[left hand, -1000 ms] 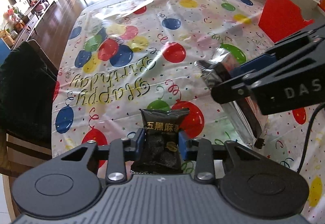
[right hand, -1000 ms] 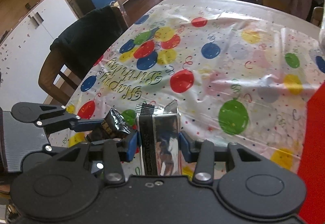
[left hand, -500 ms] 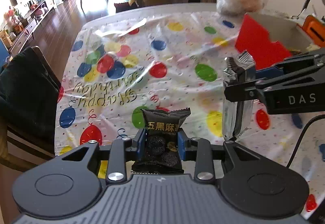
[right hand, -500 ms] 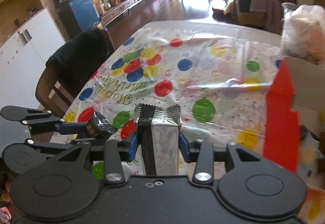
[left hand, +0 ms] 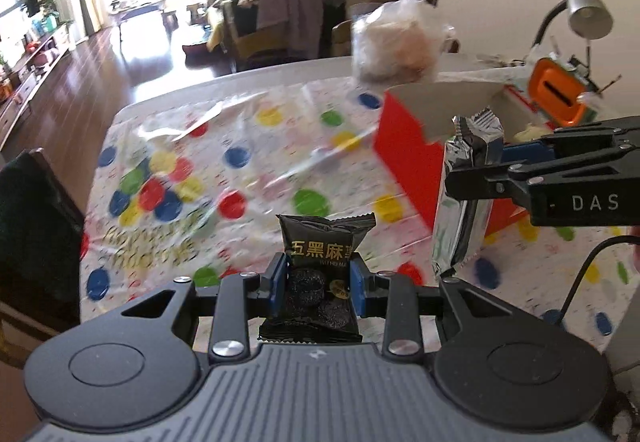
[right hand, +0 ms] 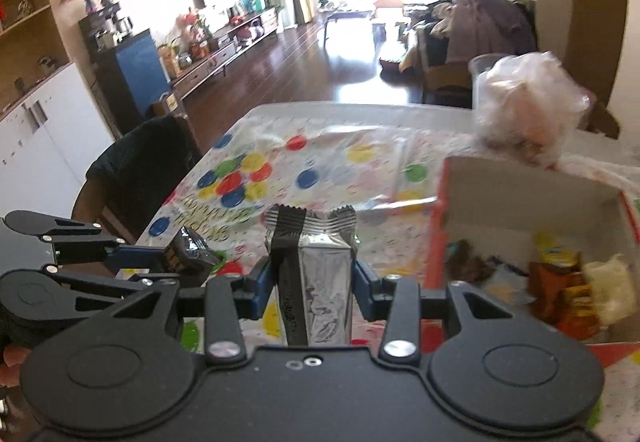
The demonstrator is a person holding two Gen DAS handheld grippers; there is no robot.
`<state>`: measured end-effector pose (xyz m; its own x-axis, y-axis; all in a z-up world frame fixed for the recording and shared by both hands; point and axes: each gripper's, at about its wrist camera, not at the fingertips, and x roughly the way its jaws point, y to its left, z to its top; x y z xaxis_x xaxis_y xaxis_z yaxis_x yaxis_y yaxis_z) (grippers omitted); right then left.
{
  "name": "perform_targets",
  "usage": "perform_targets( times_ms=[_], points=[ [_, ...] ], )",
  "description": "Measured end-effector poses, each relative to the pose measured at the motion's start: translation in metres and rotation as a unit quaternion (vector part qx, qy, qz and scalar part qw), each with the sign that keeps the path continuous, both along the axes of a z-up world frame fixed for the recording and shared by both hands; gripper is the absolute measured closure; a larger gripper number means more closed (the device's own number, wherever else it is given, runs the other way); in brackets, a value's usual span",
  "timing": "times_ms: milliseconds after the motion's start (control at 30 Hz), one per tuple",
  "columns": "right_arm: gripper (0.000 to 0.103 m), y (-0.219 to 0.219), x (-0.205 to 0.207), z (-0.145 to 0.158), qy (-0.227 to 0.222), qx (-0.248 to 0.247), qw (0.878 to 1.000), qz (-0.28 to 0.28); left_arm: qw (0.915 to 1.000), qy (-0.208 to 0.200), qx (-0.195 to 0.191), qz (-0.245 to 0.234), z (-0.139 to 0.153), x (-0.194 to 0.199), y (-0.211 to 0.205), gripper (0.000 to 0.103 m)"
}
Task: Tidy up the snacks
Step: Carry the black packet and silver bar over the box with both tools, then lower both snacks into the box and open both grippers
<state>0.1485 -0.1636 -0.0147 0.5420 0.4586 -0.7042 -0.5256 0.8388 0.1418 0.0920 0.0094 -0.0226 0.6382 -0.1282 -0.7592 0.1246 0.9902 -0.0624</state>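
Both claws have risen higher above the tabletop (left hand: pixel 168 109) than half a second ago, and the red box (right hand: pixel 500 197) now shows more of its open inside to the right wrist camera. The left claw (left hand: pixel 318 284) is clenched on a black snack packet (left hand: pixel 325 242) with gold lettering, held upright between the blue pads (left hand: pixel 277 282), well short of the red box (left hand: pixel 404 157). The right claw (right hand: pixel 312 278) is clamped on a silver foil packet (right hand: pixel 316 270) with a black stripe, also upright, its crimped top edge pointing up; it sits just left of the red box's near wall. From the left wrist camera the silver foil packet (left hand: pixel 466 201) hangs in front of the box's red side, gripped by the right claw (left hand: pixel 486 165). Several wrapped snacks (right hand: pixel 560 282) already lie inside the box. Beyond the box stands a clear plastic bag (right hand: pixel 528 101) with pale contents. The balloon-print cloth (right hand: pixel 320 169) covers the tabletop left of the box.
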Motion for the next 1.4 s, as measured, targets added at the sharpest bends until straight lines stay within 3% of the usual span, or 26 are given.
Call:
perform_targets(
  times_ms=[367, 633, 933, 1133, 1400],
  points=[
    [0.062, -0.085, 0.034, 0.031, -0.039, -0.007, 0.998, -0.055, 0.999, -0.018, -0.013, -0.04, 0.03, 0.048, -0.078, 0.071],
    [0.062, -0.143, 0.075, 0.025, -0.012, -0.016, 0.996, -0.085, 0.9982, -0.011, -0.002, -0.059, 0.03, 0.087, -0.142, 0.071],
    [0.062, -0.181, 0.113, -0.012, 0.058, -0.011, 0.995, -0.086, 0.9981, 0.047, 0.001, -0.04, -0.006, 0.142, -0.184, 0.071],
    [0.062, -0.175, 0.131, -0.041, 0.09, -0.023, 0.994, -0.061, 0.9953, 0.095, -0.004, -0.02, -0.034, 0.176, -0.196, 0.071],
    [0.063, -0.165, 0.152, -0.062, 0.116, -0.043, 0.991, -0.042, 0.991, 0.128, 0.033, -0.023, -0.062, 0.195, -0.213, 0.071]
  ],
)
